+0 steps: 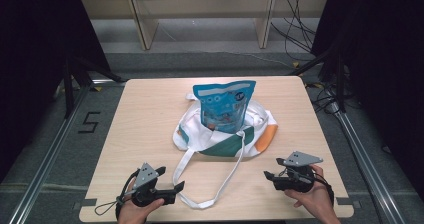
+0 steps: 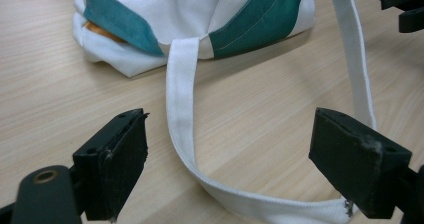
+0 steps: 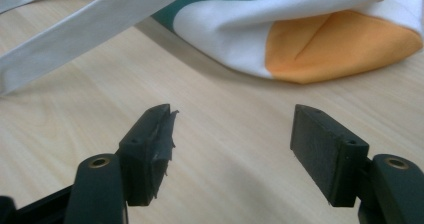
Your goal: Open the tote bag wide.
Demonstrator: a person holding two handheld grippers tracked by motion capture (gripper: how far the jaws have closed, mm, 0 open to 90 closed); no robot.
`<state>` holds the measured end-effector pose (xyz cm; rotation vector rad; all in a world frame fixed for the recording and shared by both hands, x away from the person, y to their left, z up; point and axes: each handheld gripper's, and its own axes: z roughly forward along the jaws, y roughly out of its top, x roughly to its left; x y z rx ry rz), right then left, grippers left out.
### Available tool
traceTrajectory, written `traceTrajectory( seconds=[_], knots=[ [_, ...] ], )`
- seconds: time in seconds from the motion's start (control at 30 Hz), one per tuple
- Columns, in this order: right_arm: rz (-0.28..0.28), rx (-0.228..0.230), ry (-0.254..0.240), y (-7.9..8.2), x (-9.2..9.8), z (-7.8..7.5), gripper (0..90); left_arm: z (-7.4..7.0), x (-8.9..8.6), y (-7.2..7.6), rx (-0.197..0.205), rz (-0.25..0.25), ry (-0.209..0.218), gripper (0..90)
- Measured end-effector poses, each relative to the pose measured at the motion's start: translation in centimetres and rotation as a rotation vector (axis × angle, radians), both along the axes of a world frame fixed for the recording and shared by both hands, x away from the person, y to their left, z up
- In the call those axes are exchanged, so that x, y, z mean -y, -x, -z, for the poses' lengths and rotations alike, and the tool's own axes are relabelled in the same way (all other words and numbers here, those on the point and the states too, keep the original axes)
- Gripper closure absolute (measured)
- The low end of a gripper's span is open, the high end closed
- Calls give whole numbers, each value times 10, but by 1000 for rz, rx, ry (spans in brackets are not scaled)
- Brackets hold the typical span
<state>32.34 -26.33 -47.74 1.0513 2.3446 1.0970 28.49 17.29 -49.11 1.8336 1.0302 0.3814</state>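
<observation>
1. Bag [image 1: 220, 134] lies slumped mid-table [image 1: 150, 114], white with green and orange panels. A blue pouch [image 1: 223, 106] stands upright in its mouth, top half still showing.
2. Strap [image 1: 210, 184] loops out from the bag toward my edge of the table, lying flat between the two grippers.
3. Left gripper [image 1: 176, 188]: jaws wide apart, holding nothing. In the left gripper view the strap [image 2: 182, 129] runs between the pads [image 2: 120, 164] without touching either.
4. Right gripper [image 1: 267, 176]: jaws also wide apart and empty. Its view looks at bare wood, with the orange corner [image 3: 340, 49] of the bag beyond and a strap [image 3: 90, 29] off to the upper left.
5. My read of the step: take a strap and lift it to carry the bag or to open the mouth. I can't tell from the high view where the second strap lies; it may be bunched behind the pouch.
6. To do it well: bring the left pads down square across the strap's width, near the bend, and close fully before any lift. Flat webbing slides out of a slanted pinch.
7. Lift slowly. The pouch is tall and only part seated, so a jerk could tip it out.
8. Right gripper should come in toward the bag's rim to steady it rather than pull on the same strap.
</observation>
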Motion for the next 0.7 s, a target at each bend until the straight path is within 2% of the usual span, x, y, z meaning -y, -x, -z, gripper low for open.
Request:
traceTrajectory(
  seconds=[0.07,0.17,0.23,0.27,0.4,0.43,0.47,0.5,0.6,0.63,0.67,0.7],
  knots=[
    [-6,-10,0,2,1,0,331,1,0,1,-4,0,2,148],
    [-1,-19,-2,11,2,4,310,2,2,6,-10,14,-32,149],
    [3,-40,0,15,3,5,302,3,4,8,-11,31,-36,149],
    [-9,-32,11,16,4,6,297,2,4,11,-14,27,-43,149],
    [-13,-63,14,21,4,8,283,3,7,15,-10,41,-41,148],
    [-22,-71,27,24,3,11,277,4,7,18,-11,48,-62,149],
    [-15,-84,33,27,2,11,268,4,7,18,-11,48,-62,149],
    [-26,-72,48,28,2,12,263,5,9,20,-16,49,-80,149],
    [-40,-62,55,30,3,14,263,7,12,21,-13,58,-77,149],
    [-46,-68,55,32,3,15,260,7,12,22,-13,65,-101,149],
    [-40,-87,49,35,2,15,260,7,14,23,-16,53,-87,149],
    [-50,-84,55,38,3,17,259,7,17,26,-16,58,-85,150]
  ],
)
